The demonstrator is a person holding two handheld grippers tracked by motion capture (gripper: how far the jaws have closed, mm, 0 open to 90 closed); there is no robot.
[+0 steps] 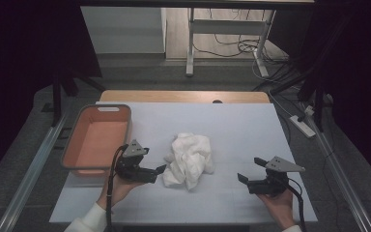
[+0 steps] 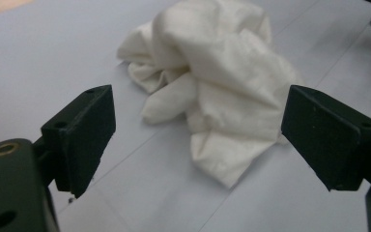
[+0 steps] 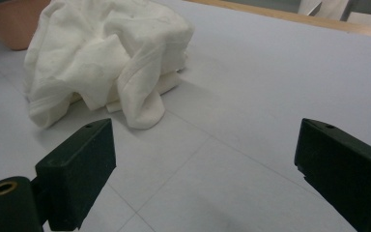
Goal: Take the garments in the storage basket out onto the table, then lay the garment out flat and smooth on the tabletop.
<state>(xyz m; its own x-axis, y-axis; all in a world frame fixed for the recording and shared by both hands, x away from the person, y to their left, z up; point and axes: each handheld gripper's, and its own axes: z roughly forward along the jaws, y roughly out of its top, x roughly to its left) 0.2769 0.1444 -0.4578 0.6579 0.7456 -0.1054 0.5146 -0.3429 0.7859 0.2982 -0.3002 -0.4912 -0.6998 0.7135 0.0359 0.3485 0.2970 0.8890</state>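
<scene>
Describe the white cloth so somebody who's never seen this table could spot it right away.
Start at the table with its pale sheet, then find the orange bin at its left edge. Just right of the bin, between the left claw and the right claw, lies the cloth: a crumpled white heap, the table's one soft, shapeless thing.

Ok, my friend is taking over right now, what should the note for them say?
Left gripper: open, holding nothing, right beside the crumpled white cloth.
Right gripper: open, holding nothing, farther off on the cloth's other side.
The cloth lies in a heap mid-table on the white table cover. The orange bin stands at the left with nothing in it.
Done: nothing gripped yet.
Left: probably grab the cloth; the left gripper is nearest.
</scene>
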